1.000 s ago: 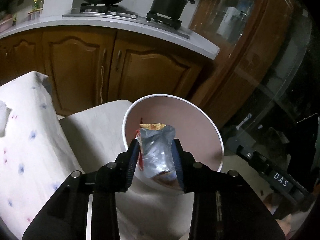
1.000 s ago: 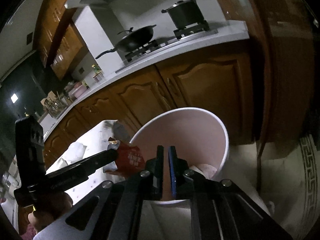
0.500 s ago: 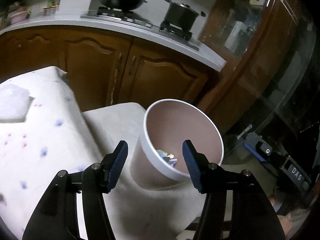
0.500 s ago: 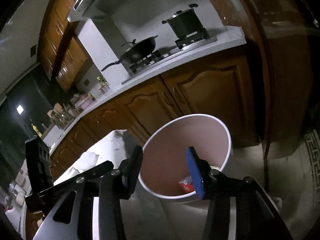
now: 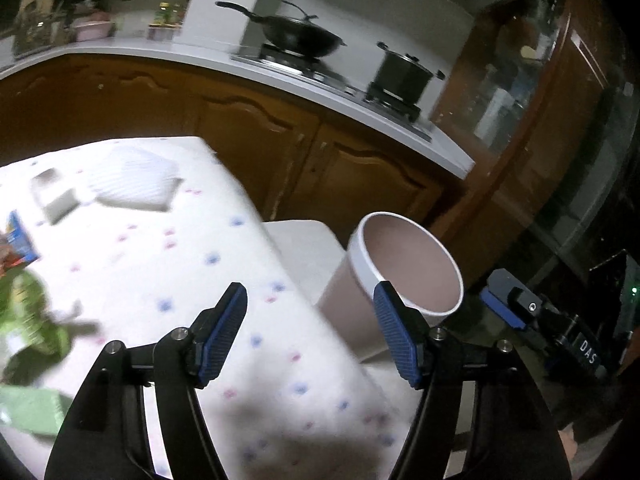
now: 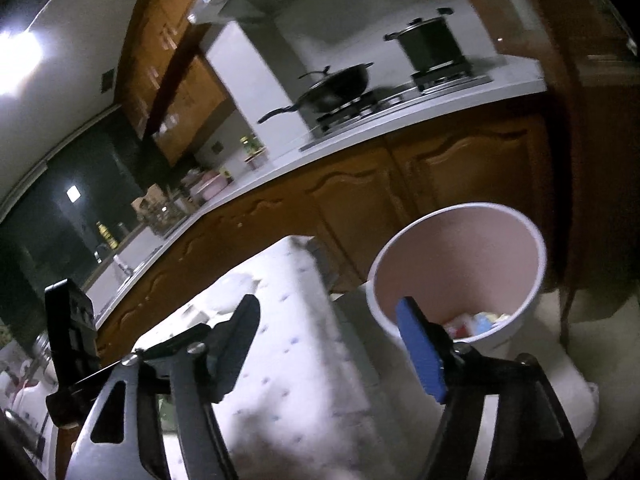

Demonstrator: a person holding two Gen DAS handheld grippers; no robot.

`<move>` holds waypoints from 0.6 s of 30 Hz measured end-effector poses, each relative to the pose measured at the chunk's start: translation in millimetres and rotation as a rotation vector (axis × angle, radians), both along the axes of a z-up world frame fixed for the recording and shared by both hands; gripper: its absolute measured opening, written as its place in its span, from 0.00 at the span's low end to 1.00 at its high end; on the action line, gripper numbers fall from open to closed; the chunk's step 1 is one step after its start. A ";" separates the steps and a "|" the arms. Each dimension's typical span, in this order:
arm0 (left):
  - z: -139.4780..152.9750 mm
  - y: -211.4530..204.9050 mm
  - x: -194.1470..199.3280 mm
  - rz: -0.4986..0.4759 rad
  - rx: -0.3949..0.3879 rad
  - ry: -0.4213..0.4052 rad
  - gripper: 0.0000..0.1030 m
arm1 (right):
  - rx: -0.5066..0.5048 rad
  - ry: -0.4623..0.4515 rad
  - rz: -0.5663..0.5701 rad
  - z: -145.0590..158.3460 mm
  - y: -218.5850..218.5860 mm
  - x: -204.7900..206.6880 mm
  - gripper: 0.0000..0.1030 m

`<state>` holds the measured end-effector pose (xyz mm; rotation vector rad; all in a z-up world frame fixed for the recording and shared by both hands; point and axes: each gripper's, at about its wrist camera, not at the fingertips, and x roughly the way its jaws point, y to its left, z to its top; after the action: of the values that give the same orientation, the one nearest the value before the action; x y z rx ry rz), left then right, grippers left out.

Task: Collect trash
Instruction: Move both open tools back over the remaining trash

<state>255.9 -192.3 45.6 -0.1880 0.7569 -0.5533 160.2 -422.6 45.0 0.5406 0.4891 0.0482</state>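
Note:
A pink bin with a white rim (image 5: 404,276) stands beside the table's corner; in the right wrist view the bin (image 6: 460,256) holds several wrappers (image 6: 474,322) at its bottom. My left gripper (image 5: 310,338) is open and empty above the white dotted tablecloth (image 5: 192,264), left of the bin. My right gripper (image 6: 332,344) is open and empty, its right finger in front of the bin's near rim. Green wrappers (image 5: 28,320) and a blue and red packet (image 5: 16,240) lie blurred at the table's left edge. The left gripper's body (image 6: 68,344) shows at left in the right wrist view.
A white tissue pack (image 5: 136,180) and a small white box (image 5: 54,196) lie at the table's far side. Brown kitchen cabinets (image 5: 280,148) with a wok (image 5: 300,36) and a pot (image 5: 404,76) stand behind. A glass cabinet (image 5: 540,100) stands at the right.
Both grippers opened, dropped their wrappers into the bin, and have swung left and back from it over the table. The table's trash has come into the left wrist view.

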 end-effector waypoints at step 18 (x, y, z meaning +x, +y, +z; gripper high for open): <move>-11.7 139.1 -44.9 0.201 -0.005 0.000 0.65 | -0.020 -0.005 0.225 -5.1 107.4 12.2 0.81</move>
<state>211.0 -53.2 33.9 -0.2655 0.7272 -0.3641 172.4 -315.2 40.0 0.4638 0.5436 0.2594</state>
